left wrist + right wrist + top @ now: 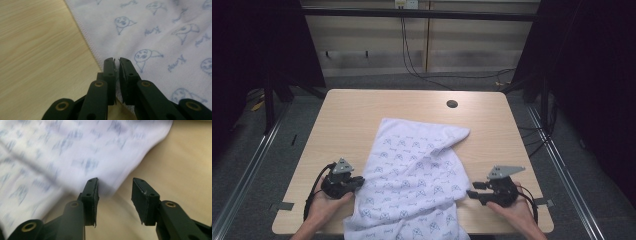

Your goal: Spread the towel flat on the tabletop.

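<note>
A white cloth (412,175) printed with small blue figures lies rumpled across the middle of the wooden table (352,115) and hangs over its near edge. My left gripper (359,181) is at the cloth's left hem. In the left gripper view the jaws (117,61) stand almost together, with the stitched hem of the cloth (162,32) running into the thin slit between them. My right gripper (472,189) is at the cloth's right edge, open. In the blurred right gripper view its jaws (115,181) are wide apart, one over the cloth (75,152) and one over bare table.
A round cable hole (452,104) sits near the table's far edge. Bare wood runs along the far side and both side margins. Dark stands and cables stand on the floor beyond and beside the table.
</note>
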The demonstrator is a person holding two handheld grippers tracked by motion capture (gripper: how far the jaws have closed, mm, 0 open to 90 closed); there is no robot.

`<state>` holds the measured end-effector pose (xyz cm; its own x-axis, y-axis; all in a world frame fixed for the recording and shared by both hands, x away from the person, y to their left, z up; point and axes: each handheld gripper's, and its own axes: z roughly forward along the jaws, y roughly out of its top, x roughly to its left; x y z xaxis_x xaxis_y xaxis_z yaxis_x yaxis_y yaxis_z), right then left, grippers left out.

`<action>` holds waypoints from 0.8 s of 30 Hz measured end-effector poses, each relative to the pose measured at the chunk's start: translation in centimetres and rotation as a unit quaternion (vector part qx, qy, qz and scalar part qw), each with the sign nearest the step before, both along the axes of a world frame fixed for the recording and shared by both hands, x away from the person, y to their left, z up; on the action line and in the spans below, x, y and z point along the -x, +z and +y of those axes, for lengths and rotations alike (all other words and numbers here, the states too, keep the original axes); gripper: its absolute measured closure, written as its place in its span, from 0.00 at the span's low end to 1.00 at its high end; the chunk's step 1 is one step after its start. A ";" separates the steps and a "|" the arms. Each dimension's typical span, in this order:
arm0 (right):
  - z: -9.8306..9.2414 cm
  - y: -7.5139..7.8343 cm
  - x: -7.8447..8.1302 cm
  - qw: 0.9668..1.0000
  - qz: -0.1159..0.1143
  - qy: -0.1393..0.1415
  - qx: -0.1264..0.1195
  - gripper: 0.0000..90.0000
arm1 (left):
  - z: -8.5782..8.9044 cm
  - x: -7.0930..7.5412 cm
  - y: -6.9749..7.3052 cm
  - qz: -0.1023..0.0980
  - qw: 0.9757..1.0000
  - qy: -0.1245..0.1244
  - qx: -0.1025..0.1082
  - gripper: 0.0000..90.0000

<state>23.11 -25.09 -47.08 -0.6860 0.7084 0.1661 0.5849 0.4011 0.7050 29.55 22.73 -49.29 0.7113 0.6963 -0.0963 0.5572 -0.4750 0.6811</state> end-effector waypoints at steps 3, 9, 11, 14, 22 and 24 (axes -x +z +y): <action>1.0 0.4 -3.0 1.000 -0.015 -0.017 -0.021 0.61 | -0.3 -0.8 0.2 -0.003 1.000 0.003 0.025 0.84; 2.5 -1.6 -7.5 0.998 0.041 -0.050 -0.007 0.60 | -1.7 -2.3 -0.5 -0.008 1.000 0.002 0.008 0.75; 2.7 -2.3 -7.4 0.998 0.059 -0.038 -0.003 0.88 | -1.7 -2.0 -0.4 -0.013 1.000 -0.002 -0.008 0.76; 2.2 -1.6 -6.0 0.998 0.042 -0.031 -0.021 0.99 | -1.3 -1.2 -0.2 -0.012 1.000 -0.002 -0.017 0.78; -1.3 2.1 2.0 0.999 -0.004 -0.025 -0.044 0.99 | -1.3 4.0 0.3 0.016 0.998 -0.061 -0.015 0.79; -1.7 1.7 3.8 0.999 0.001 -0.024 -0.038 0.99 | -1.6 5.1 0.4 0.026 0.997 -0.071 -0.015 0.79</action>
